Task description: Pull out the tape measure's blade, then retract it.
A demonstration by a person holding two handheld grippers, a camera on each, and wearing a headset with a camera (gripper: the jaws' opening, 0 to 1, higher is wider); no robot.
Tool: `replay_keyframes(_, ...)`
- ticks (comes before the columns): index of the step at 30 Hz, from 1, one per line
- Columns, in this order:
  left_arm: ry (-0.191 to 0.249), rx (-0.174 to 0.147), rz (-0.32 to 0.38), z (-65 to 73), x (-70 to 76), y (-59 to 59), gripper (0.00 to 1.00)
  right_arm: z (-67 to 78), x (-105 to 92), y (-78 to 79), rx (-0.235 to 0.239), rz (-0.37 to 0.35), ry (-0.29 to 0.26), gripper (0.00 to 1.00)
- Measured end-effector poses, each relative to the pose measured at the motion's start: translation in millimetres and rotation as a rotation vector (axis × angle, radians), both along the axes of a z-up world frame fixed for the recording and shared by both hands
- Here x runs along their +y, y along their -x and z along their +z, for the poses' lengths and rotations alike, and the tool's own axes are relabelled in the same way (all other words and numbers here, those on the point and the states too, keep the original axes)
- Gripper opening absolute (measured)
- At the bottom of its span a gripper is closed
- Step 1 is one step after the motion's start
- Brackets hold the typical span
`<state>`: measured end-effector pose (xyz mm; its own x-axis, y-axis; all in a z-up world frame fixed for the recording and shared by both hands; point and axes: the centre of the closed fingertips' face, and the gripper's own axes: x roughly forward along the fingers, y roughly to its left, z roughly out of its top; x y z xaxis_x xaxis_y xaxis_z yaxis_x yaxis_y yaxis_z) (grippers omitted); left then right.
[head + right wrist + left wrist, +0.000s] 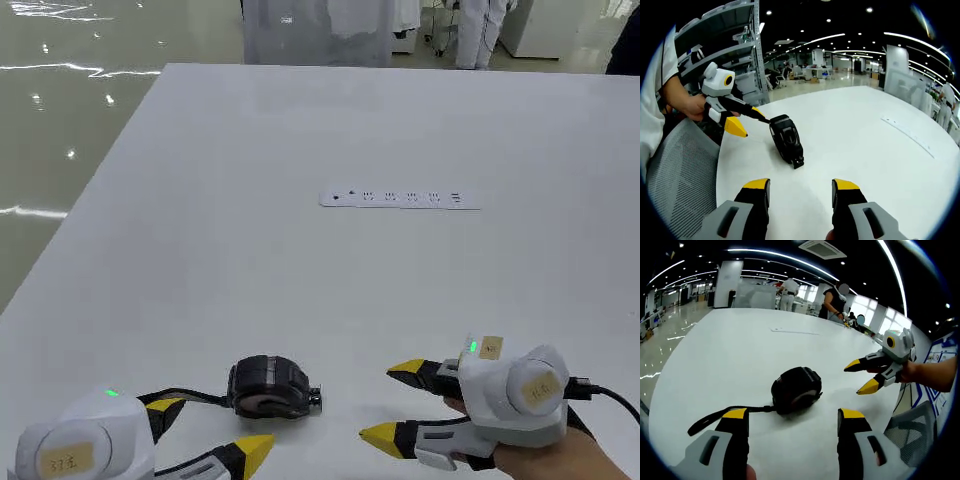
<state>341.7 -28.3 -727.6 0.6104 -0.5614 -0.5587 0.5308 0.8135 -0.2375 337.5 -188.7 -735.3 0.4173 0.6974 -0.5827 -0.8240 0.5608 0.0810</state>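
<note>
Tape measure (pixel 270 387): black rounded case with a greyish disc on one face. Blade wound in, with just the blade tip (pixel 798 162) at the case mouth.
Strap: black loop (pixel 697 426) trailing from the case, lying flat.
Position: on the white worktop (pixel 250 200), near its front edge, between the two grippers and closer to the left one.
Left hand-held gripper (pixel 210 428): jaws spread wide, nothing gripped. The case lies just ahead of the yellow tips, and the strap runs past one of them (contact cannot be told).
Right hand-held gripper (pixel 392 403): jaws apart and empty, tips aimed at the case mouth and clear of it.
Head view: white power strip (pixel 400 198) further back on the worktop, well apart from the case.
Left gripper view: the strap's full loop, the right gripper held in a bare hand, and people (pixel 788 292) beyond the far edge.
Right gripper view: the case mouth faces this camera. Mesh chair (pixel 680 170) and shelving (pixel 735 30) stand behind the left gripper.
</note>
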Motion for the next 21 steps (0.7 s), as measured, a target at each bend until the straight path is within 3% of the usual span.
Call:
replay_keyframes(5,-0.012,-0.024,-0.035,3.7,6.0,5.0,0.76,3.8,-9.0,7.8,-0.003,-0.021,-0.002,0.52)
replay_keyframes(7,-0.047,-0.024,-0.049,2.9,11.0,7.7,0.77,4.9,-17.4,6.5,-0.043,-0.054,0.021,0.57)
replay_keyframes(9,-0.061,-0.037,-0.055,6.4,14.8,9.7,0.77,6.5,-20.1,12.9,-0.011,-0.068,-0.012,0.59)
replay_keyframes(15,-0.071,-0.059,-0.082,12.6,22.4,16.4,0.81,7.2,-33.8,25.2,-0.008,-0.083,0.010,0.60)
replay_keyframes(19,-0.079,-0.065,-0.107,11.1,27.0,22.9,0.82,5.6,-42.4,31.8,-0.004,-0.105,0.022,0.63)
replay_keyframes(21,-0.102,-0.070,-0.126,6.8,30.3,26.2,0.82,2.9,-45.1,37.3,0.001,-0.112,0.025,0.64)
